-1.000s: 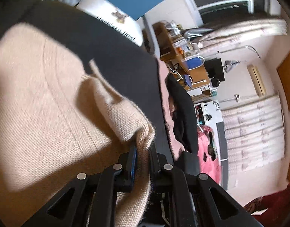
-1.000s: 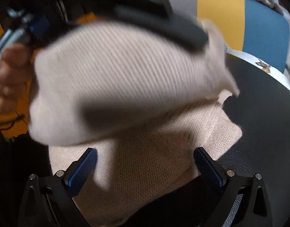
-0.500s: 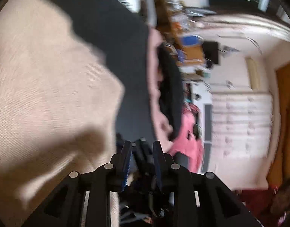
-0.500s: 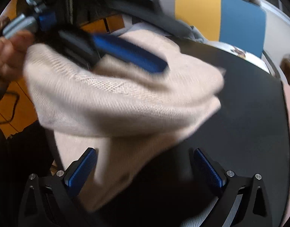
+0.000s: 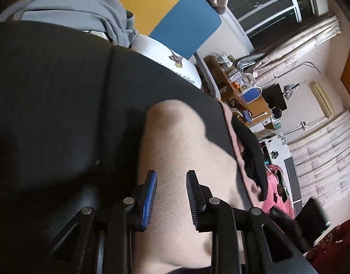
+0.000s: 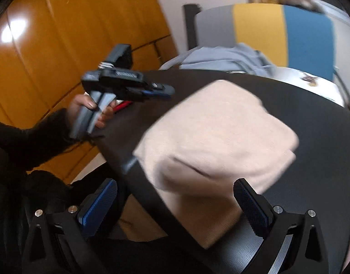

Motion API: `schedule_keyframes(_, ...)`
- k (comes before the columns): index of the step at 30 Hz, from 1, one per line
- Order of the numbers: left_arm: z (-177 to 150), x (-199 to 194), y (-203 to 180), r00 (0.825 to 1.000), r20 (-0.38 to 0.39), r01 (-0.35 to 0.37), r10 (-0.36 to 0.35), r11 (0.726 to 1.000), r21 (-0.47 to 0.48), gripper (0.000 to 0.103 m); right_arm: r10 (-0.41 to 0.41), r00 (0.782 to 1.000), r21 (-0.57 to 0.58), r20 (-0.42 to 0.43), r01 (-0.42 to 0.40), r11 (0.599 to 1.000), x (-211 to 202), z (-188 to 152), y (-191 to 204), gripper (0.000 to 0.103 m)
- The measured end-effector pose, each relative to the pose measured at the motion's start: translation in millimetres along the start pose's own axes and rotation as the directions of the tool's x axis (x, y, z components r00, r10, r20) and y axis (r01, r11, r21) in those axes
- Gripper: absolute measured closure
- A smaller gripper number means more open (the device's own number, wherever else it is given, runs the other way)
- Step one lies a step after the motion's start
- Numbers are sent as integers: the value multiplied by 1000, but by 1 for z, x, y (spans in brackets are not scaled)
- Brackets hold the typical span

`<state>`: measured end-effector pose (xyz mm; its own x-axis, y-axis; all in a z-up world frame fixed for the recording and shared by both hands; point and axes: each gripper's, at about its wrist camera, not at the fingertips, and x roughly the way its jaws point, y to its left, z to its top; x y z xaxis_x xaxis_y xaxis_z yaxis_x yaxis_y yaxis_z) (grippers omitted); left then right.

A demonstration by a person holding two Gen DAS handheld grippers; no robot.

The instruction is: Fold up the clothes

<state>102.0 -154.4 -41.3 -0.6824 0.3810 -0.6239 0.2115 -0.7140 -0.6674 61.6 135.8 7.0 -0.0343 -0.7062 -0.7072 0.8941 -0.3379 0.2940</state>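
Observation:
A beige knit sweater [image 6: 216,132] lies folded into a thick bundle on the black table [image 6: 323,159]; it also shows in the left wrist view [image 5: 181,155]. My left gripper [image 5: 171,196] hovers over the sweater's near part, partly open and empty. In the right wrist view the left gripper [image 6: 161,91] is held in a hand to the sweater's left, above the table edge. My right gripper [image 6: 175,203] is wide open and empty, just in front of the sweater's near edge.
A grey garment [image 5: 79,13] lies at the table's far side, by a chair back [image 6: 282,32] in grey, yellow and blue. A white printed garment [image 5: 168,57] lies beyond the table. Dark and pink clothes [image 5: 252,159] are piled to the right. Orange wooden doors [image 6: 60,57] stand left.
My left gripper let go of the sweater fold, opened and drew back to the left. The sweater dropped into a folded bundle on the table. My right gripper stayed open.

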Motion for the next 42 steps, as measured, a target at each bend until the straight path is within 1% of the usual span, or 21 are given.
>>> schedule_keyframes(3,-14,8,-8,999,13,51,-52,996,68,78,29,991,-3,-132,-30,1000,30,14,-3,2)
schedule_keyframes(6,-28,23,-25,997,8,70,-73,982,173,78,110,960,26,-259,-107,994,53,17,-2,3)
schedule_keyframes(8,-33,26,-28,996,11,86,-91,969,231,78,192,938,88,-289,-174,981,72,21,-15,3)
schedule_keyframes(10,-39,33,-36,994,1,102,-107,958,267,78,267,917,159,-295,-229,961,81,11,-23,3)
schedule_keyframes(11,-44,31,-39,993,4,110,-116,952,286,78,254,920,192,-298,-202,960,84,-2,-30,3)
schedule_keyframes(12,-50,29,-43,992,8,115,-124,944,309,78,244,933,241,-265,-181,954,80,-16,-39,5)
schedule_keyframes(15,-63,26,-39,992,-1,121,-128,933,339,78,217,971,378,-100,-165,911,58,-48,-62,31)
schedule_keyframes(16,-65,24,-36,992,0,122,-129,935,332,78,201,978,395,-58,-162,904,54,-48,-65,34)
schedule_keyframes(18,-69,17,-32,991,18,123,-136,940,318,78,164,986,428,25,-159,890,44,-48,-72,34)
schedule_keyframes(21,-70,9,-30,989,36,126,-143,946,297,78,101,984,476,146,-159,865,30,-49,-81,35)
schedule_keyframes(25,-73,8,-40,989,51,116,-139,940,321,78,3,961,546,278,-161,822,16,-48,-98,34)
schedule_keyframes(27,-77,8,-46,989,51,115,-141,930,350,77,-22,961,584,277,-150,797,24,-41,-112,34)
schedule_keyframes(30,-83,10,-54,989,42,111,-140,908,403,76,-25,972,603,233,-124,788,45,-26,-124,34)
schedule_keyframes(31,-86,10,-58,990,43,106,-137,897,429,76,-34,980,608,197,-95,788,53,-21,-125,39)
schedule_keyframes(32,-89,10,-61,990,43,100,-133,885,454,76,-50,988,612,149,-52,789,62,-16,-125,50)
schedule_keyframes(33,-91,10,-64,990,36,102,-134,875,473,76,-57,991,615,120,-29,788,69,-12,-124,85)
schedule_keyframes(36,-96,14,-68,991,8,107,-130,849,517,75,-117,984,573,132,21,820,56,8,-113,89)
schedule_keyframes(37,-98,18,-69,993,-18,106,-114,838,535,75,-149,976,552,160,37,833,44,15,-107,90)
schedule_keyframes(39,-103,29,-69,994,-85,107,-71,816,569,75,-210,957,543,198,72,837,25,18,-104,90)
schedule_keyframes(40,-107,36,-67,992,-113,106,-49,808,579,75,-235,951,566,199,84,820,21,11,-108,90)
schedule_keyframes(42,-116,48,-62,987,-162,105,-9,795,598,76,-241,960,640,143,96,763,35,-18,-122,90)
